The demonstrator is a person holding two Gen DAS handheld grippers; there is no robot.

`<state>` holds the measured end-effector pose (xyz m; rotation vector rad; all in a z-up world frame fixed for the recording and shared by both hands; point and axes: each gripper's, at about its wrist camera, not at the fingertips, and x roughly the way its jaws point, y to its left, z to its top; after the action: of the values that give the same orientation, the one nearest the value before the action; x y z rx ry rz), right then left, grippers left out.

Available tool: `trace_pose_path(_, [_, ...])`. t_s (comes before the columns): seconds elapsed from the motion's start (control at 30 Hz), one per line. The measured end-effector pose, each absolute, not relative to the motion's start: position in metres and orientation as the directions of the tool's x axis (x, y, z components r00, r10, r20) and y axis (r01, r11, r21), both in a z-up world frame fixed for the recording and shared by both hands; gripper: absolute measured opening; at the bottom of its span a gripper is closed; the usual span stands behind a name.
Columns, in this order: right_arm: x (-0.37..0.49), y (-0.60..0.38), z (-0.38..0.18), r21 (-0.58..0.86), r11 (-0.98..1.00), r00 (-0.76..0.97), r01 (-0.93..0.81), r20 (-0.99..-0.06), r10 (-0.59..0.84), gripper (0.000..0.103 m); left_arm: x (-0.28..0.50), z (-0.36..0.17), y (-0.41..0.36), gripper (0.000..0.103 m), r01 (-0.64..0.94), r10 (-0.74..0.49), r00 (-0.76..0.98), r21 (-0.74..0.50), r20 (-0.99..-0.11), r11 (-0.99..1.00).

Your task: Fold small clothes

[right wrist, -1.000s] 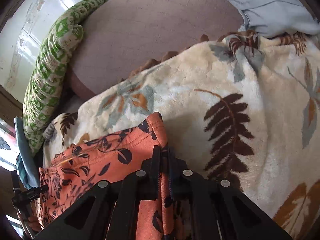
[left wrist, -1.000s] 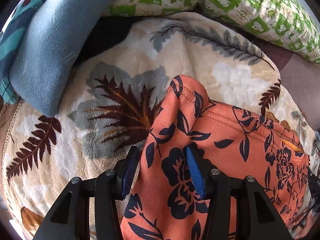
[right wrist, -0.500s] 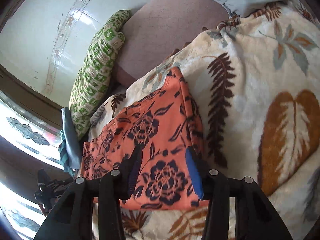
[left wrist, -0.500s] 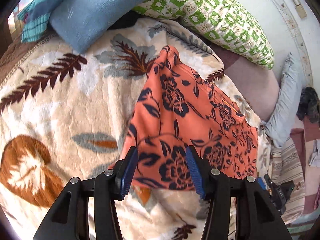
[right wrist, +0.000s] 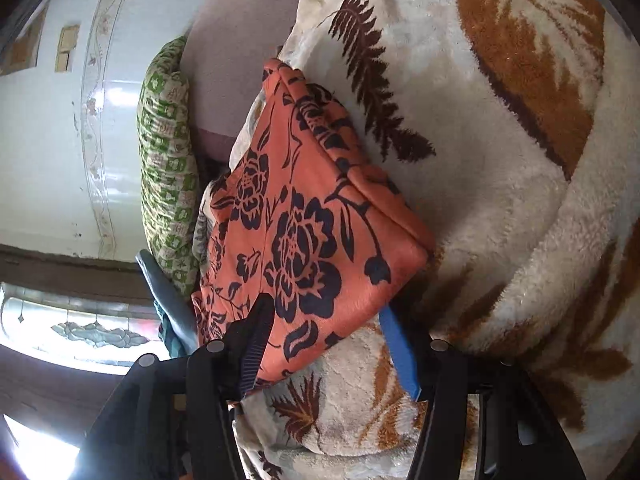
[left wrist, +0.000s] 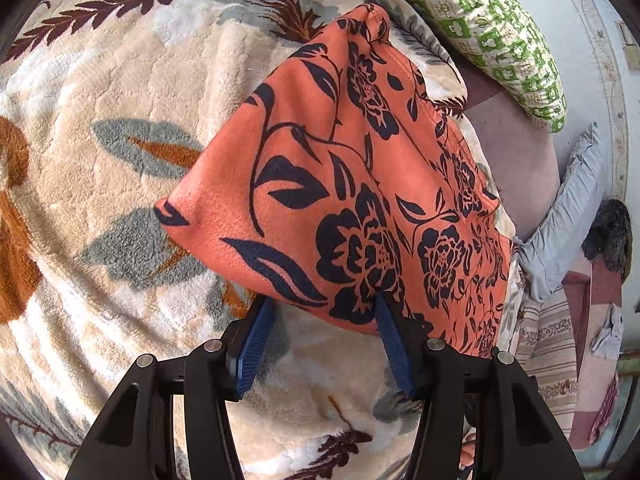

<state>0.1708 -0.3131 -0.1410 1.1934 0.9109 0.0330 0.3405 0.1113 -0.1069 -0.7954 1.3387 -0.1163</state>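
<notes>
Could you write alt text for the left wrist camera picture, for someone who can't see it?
An orange floral garment lies folded on a cream leaf-print blanket, with the open left gripper at its near edge. A green patterned pillow lies behind.

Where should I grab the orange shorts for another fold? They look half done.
Judging by shape, take the near folded edge of the orange shorts, one corner per gripper, coming in low from the near side over the blanket; that edge sits raised and thick.

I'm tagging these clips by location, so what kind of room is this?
Most likely a bedroom at home: the orange floral garment lies on a plush leaf-print blanket, with a green patterned pillow by a tiled wall.
</notes>
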Motion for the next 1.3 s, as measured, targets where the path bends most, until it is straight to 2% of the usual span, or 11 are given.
trace_pose_path(0.27, [0.189,-0.31,-0.138,0.8,0.429,0.693,0.42,-0.588,0.418,0.061,0.371,-0.124,0.091,0.051,-0.416,-0.485,0.277,-0.559,-0.829,0.718])
trace_pose_path(0.3, [0.193,-0.311,-0.139,0.793,0.435,0.686,0.427,-0.597,0.415,0.047,0.374,-0.122,0.086,0.04,-0.416,-0.469,0.281,-0.547,-0.837,0.726])
trace_pose_path(0.33, [0.196,-0.312,-0.14,0.791,0.442,0.679,0.424,-0.6,0.422,0.019,0.376,-0.118,0.084,0.032,-0.412,-0.445,0.283,-0.527,-0.85,0.744])
trace_pose_path(0.37, [0.199,-0.313,-0.139,0.795,0.442,0.676,0.416,-0.595,0.434,0.012,0.377,-0.114,0.081,0.026,-0.403,-0.428,0.289,-0.515,-0.856,0.757])
trace_pose_path(0.7, [0.159,-0.33,-0.054,0.861,0.475,0.749,0.18,-0.433,0.501,0.008,0.318,-0.027,0.047,0.018,-0.253,-0.335,0.425,-0.466,-0.841,0.848])
trace_pose_path(0.97, [0.137,-0.344,-0.103,0.787,0.499,0.658,0.363,-0.595,0.461,0.015,0.31,-0.073,0.051,0.018,-0.368,-0.35,0.296,-0.445,-0.889,0.817])
trace_pose_path(1.03, [0.14,-0.343,-0.111,0.786,0.5,0.659,0.364,-0.596,0.458,0.036,0.321,-0.075,0.052,0.019,-0.369,-0.36,0.301,-0.456,-0.883,0.81])
trace_pose_path(1.13, [0.152,-0.341,-0.121,0.77,0.502,0.653,0.395,-0.619,0.436,0.05,0.327,-0.074,0.05,0.021,-0.351,-0.35,0.293,-0.441,-0.89,0.826])
trace_pose_path(1.23, [0.167,-0.336,-0.132,0.769,0.483,0.659,0.418,-0.623,0.421,0.048,0.332,-0.084,0.054,0.026,-0.38,-0.361,0.282,-0.449,-0.889,0.809])
trace_pose_path(1.27, [0.171,-0.335,-0.134,0.767,0.481,0.65,0.425,-0.629,0.427,0.041,0.333,-0.086,0.054,0.025,-0.388,-0.362,0.278,-0.449,-0.89,0.805])
trace_pose_path(1.3, [0.174,-0.334,-0.133,0.769,0.484,0.655,0.416,-0.623,0.428,0.013,0.329,-0.084,0.055,0.022,-0.386,-0.357,0.284,-0.447,-0.89,0.807])
